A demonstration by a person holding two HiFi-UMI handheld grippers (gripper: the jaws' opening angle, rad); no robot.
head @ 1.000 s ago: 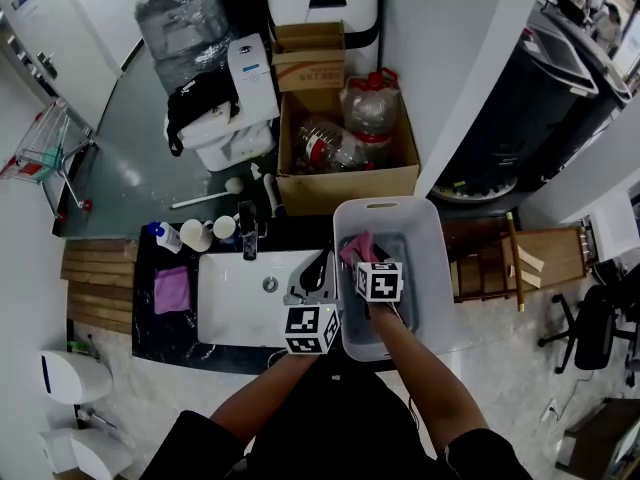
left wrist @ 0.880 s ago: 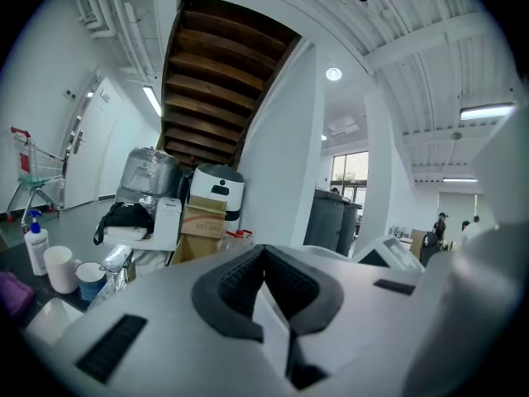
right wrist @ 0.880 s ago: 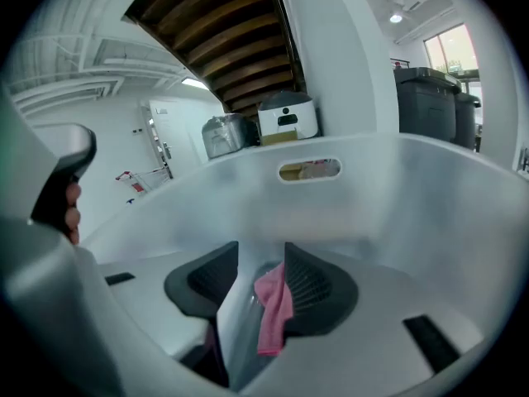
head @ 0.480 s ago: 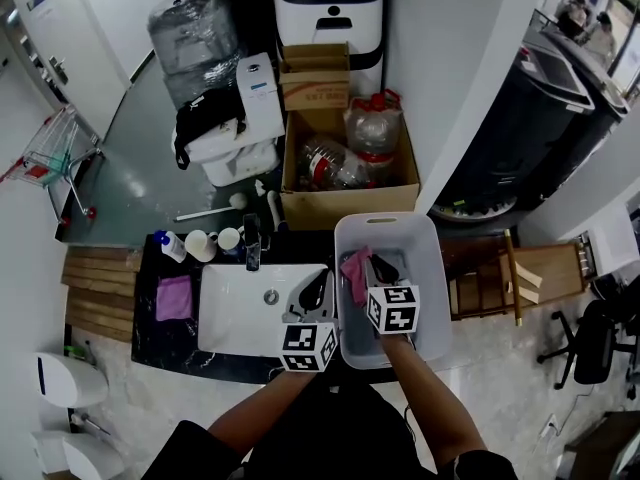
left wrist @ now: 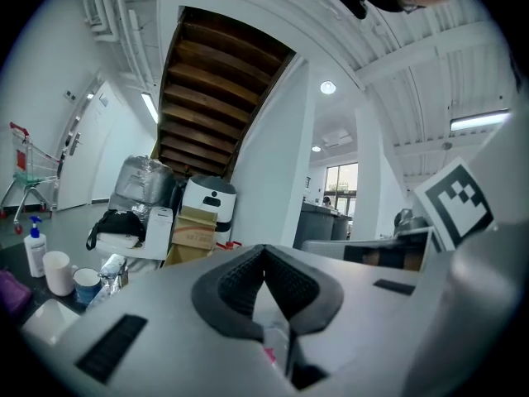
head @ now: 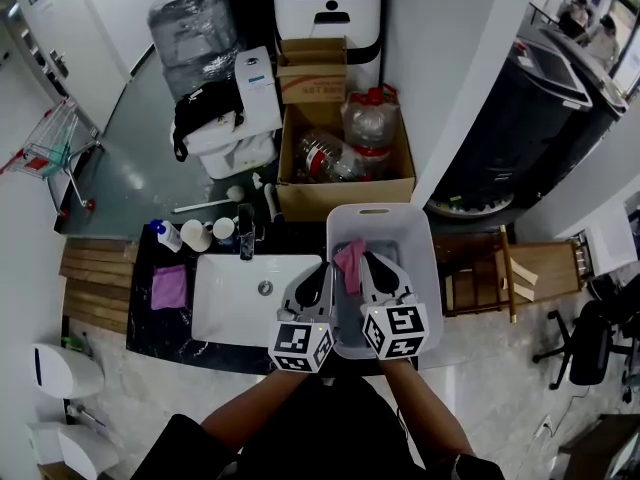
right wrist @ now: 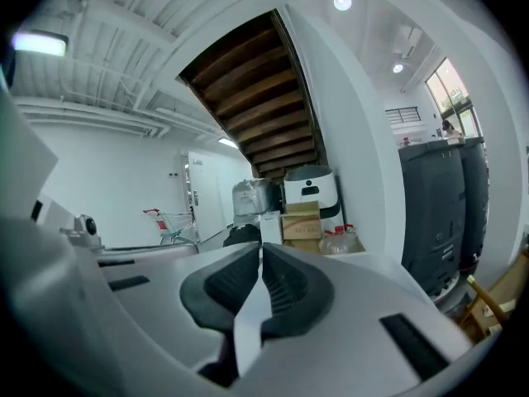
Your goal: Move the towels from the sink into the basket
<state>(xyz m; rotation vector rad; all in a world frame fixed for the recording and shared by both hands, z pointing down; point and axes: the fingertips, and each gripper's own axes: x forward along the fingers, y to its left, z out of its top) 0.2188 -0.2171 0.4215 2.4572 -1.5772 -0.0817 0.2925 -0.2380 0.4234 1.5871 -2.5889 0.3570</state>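
1. The left tool (head: 323, 272) has its jaws pressed together. In the left gripper view its dark pads (left wrist: 235, 284) meet at the tips and pinch nothing.
2. The right tool (head: 369, 260) is closing. In the right gripper view its pads touch at the tips, and nothing stands between them.
3. In the head view the two tools lie side by side and near each other, with their tips pointing away from the person.
4. The pink towel (head: 350, 259) sits between the tips of the two tools, just left of the right tool's tip. It lies inside the basket (head: 375, 211), against the basket's left wall. Neither tool grips it.
5. The basket spreads under and ahead of the right tool. The left tool is over the basket's left rim, where the rim meets the sink (head: 225, 313).
6. The sink lies to the left of the left tool, and the tap (head: 246, 233) stands ahead of that tool and to its left.
7. A purple cloth (head: 168, 286) lies flat on the dark counter (head: 145, 320) past the far left edge of the sink, well apart from both tools.
8. A cardboard box (head: 345, 183) holding plastic bottles stands on the floor ahead of both tools, beyond the basket.
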